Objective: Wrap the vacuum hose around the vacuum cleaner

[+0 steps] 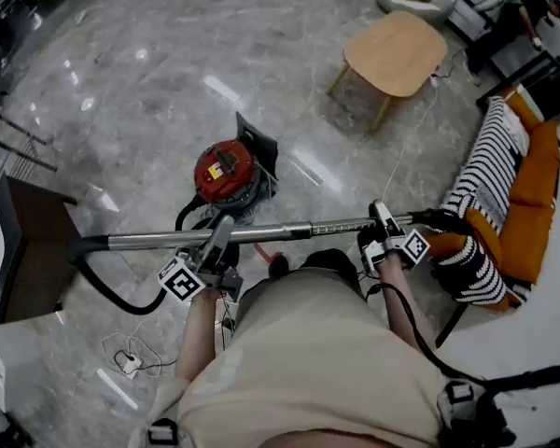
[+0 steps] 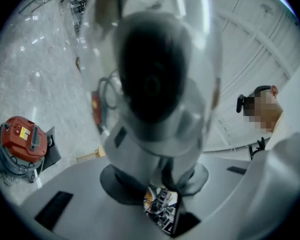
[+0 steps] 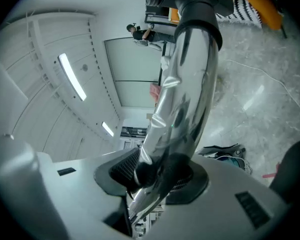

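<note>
A red canister vacuum cleaner [image 1: 226, 171] stands on the marble floor ahead of me and shows low left in the left gripper view [image 2: 21, 139]. I hold its chrome wand [image 1: 280, 231] level across my body. My left gripper [image 1: 217, 248] is shut on the wand [image 2: 190, 49] near its middle, the tube filling the space between the jaws [image 2: 155, 169]. My right gripper [image 1: 383, 224] is shut on the wand [image 3: 185, 84] near the black handle end, pads [image 3: 157, 176] pressing the tube. The black hose [image 1: 121, 299] loops from the wand's left end down and back to the canister.
A dark cabinet [image 1: 33, 245] stands at the left by the wand's end. A wooden coffee table [image 1: 397, 52] is at the far right, and an orange sofa with a striped blanket [image 1: 485, 185] beside my right gripper. A white cord and plug [image 1: 131, 362] lie near my feet.
</note>
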A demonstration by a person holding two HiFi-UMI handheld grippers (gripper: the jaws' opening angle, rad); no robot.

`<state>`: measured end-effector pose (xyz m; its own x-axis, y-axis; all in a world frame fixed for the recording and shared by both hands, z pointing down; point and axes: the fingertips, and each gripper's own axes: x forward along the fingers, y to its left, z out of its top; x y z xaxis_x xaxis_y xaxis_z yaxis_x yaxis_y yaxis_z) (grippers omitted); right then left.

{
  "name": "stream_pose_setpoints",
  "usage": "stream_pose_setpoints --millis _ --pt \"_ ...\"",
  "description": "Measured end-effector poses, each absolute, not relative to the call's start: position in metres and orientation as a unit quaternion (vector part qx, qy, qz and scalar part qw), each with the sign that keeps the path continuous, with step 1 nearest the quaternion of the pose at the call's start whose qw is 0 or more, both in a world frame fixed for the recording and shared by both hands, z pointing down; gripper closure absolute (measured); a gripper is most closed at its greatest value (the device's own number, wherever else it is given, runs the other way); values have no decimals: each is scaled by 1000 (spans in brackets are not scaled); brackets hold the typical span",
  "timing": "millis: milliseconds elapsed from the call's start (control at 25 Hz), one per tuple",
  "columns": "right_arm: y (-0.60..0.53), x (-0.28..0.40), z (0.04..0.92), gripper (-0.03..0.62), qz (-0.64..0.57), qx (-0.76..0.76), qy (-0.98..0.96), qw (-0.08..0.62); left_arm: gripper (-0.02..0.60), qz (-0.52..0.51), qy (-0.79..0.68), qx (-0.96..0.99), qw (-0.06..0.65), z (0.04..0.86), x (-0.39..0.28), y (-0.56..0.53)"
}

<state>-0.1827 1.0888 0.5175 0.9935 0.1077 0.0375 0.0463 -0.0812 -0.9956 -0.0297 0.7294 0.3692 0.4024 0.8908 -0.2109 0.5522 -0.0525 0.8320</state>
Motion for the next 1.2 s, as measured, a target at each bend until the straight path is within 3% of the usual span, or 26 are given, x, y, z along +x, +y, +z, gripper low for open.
stream_pose_setpoints --millis 240,560,1200 --pt "1087 -85 529 447 -40 -730 -47 681 466 188 422 723 513 402 20 708" --pt "1124 1 529 458 -85 -700 26 708 466 144 377 759 510 390 46 749" --pt "1255 95 530 488 -120 -621 177 754 466 78 288 819 490 372 39 890"
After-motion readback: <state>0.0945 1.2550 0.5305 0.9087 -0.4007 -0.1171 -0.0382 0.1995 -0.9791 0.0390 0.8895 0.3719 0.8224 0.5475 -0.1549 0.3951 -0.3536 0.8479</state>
